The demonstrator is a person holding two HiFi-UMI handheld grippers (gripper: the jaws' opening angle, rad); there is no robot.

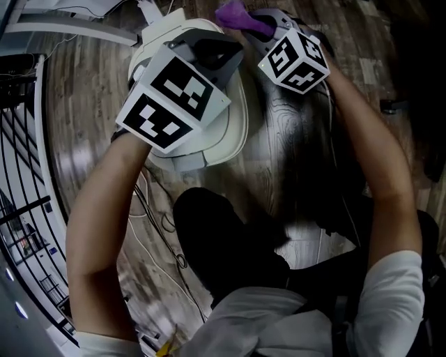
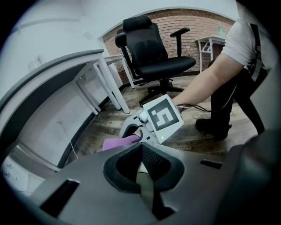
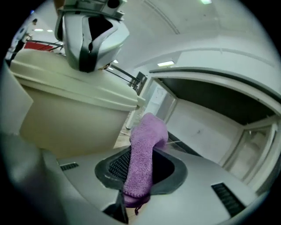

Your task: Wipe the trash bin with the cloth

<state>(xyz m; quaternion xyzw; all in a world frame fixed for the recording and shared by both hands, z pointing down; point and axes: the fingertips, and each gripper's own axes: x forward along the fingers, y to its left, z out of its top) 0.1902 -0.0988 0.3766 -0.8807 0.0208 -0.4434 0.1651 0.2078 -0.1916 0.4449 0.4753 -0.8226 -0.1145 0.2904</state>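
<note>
The white trash bin (image 1: 233, 129) stands on the wooden floor; in the right gripper view its pale wall (image 3: 66, 118) fills the left side. My left gripper (image 1: 212, 52) is over the bin's top with its jaws shut (image 2: 147, 165), and from the right gripper's camera the left gripper's tips (image 3: 88, 59) rest on the bin's rim. My right gripper (image 1: 263, 28) is beside the bin, shut on a purple cloth (image 3: 142, 158) that sticks out past the jaws. That cloth (image 1: 237, 15) hangs near the bin's far edge and also shows in the left gripper view (image 2: 118, 143).
A black office chair (image 2: 153, 52) and a white desk (image 2: 88, 66) stand beyond the bin. Cables (image 1: 157, 230) lie on the floor by the person's black shoe (image 1: 216, 237). A wire rack (image 1: 24, 188) lines the left side.
</note>
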